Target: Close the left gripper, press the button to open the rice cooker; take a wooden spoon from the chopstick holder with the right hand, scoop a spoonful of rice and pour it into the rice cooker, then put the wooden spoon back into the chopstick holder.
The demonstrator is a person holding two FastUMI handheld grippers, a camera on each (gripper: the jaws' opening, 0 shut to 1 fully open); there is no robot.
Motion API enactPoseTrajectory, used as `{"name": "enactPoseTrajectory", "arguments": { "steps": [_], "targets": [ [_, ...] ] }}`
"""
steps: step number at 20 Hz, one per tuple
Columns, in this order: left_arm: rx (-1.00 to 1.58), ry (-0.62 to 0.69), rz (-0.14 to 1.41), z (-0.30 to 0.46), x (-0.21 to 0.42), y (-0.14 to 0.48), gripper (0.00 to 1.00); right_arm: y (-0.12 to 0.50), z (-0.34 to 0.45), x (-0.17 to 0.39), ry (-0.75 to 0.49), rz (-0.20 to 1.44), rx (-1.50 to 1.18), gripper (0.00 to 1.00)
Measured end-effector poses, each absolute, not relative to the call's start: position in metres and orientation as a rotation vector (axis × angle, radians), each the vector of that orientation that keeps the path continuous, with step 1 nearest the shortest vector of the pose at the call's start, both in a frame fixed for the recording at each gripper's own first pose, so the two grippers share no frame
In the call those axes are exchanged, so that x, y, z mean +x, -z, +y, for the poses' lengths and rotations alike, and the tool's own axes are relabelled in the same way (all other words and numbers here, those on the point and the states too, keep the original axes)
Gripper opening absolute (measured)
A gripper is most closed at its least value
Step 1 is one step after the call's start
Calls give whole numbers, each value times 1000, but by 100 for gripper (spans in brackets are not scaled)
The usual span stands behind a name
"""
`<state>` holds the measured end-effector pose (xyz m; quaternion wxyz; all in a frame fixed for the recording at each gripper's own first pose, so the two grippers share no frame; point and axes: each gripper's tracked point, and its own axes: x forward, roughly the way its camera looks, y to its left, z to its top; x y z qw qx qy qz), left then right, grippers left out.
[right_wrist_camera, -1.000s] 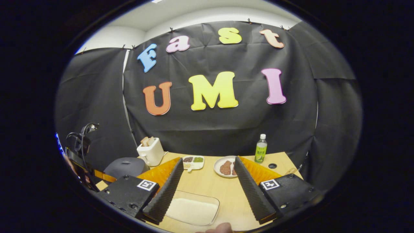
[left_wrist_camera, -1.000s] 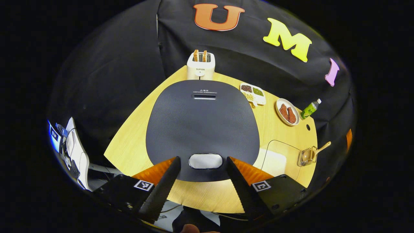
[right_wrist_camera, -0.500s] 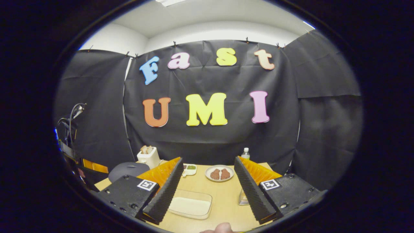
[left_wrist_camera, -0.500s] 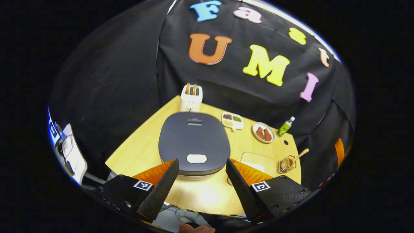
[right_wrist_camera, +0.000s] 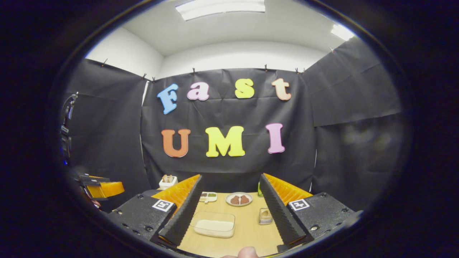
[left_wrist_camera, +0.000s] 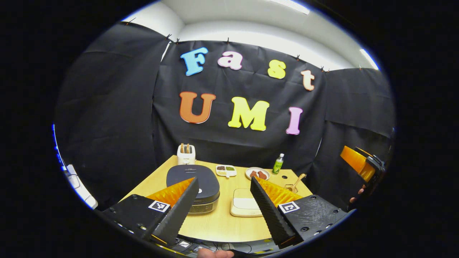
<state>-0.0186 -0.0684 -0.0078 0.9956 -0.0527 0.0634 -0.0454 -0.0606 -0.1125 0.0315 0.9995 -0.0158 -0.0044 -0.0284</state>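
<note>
We see a dark grey rice cooker (left_wrist_camera: 192, 181) with a pale lower band on a light wood-grain table (left_wrist_camera: 218, 224), and behind it a white toaster (left_wrist_camera: 186, 154) holding brown slices. A clear tray of white rice (right_wrist_camera: 214, 224) sits near a white plate (left_wrist_camera: 257, 174) with reddish-brown pieces, a green bottle (left_wrist_camera: 277, 164) with a white cap, and a white divided dish (left_wrist_camera: 226, 170) of dark, green and yellowish grains. We note a tan wooden spoon (left_wrist_camera: 298, 180) in a wire chopstick holder (right_wrist_camera: 265, 216), and black-and-white square markers on both grippers' black bodies.

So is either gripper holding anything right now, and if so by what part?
Nothing is held. The left gripper and the right gripper are both open with nothing between their fingers. The wooden spoon sits in its holder.
</note>
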Motion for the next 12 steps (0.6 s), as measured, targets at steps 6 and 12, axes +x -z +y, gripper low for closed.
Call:
{"name": "enactPoseTrajectory", "arguments": {
  "steps": [6,12],
  "targets": [
    [-87,108,12,-81,-58,-20,94,-27,-103,-97,85,-14,-22,100],
    [-23,76,-21,-83,-69,-18,94,-15,-101,-106,85,-13,-13,99]
  ]
}}
